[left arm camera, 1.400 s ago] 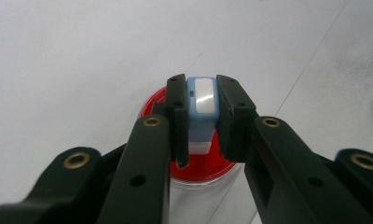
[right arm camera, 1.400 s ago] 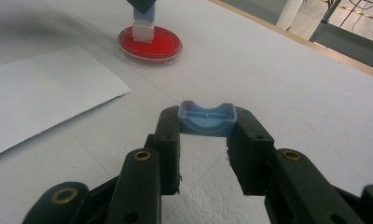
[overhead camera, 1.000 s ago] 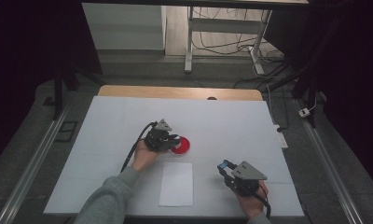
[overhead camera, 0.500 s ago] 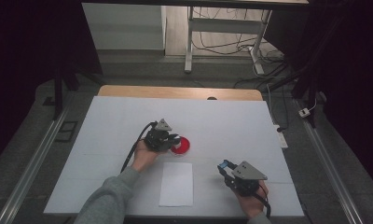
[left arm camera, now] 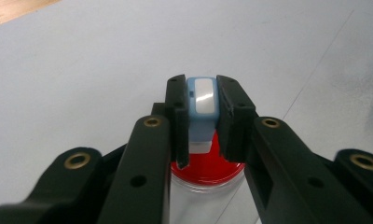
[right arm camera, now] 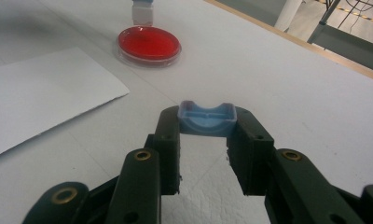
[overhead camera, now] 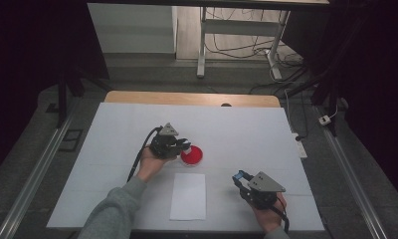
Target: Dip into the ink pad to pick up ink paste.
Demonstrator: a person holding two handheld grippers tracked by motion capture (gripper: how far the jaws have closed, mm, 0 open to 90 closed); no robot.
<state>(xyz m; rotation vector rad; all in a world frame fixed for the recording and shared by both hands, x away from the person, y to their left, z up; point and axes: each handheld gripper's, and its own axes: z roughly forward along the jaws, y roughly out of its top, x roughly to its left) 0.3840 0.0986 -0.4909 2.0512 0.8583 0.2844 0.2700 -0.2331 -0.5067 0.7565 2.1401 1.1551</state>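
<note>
Left tongs (left arm camera: 201,116) clamping unlabelled stamp (left arm camera: 201,100), right tongs (right arm camera: 205,128) clamping blue cap (right arm camera: 206,117)

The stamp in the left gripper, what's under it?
Under the stamp, the red ink pad in its clear round dish. The jaws hide whether the stamp's face touches the ink.

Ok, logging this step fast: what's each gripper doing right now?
Left gripper: shut on a small blue-and-white stamp, held over the red ink pad.
Right gripper: shut on a blue cap.
</note>
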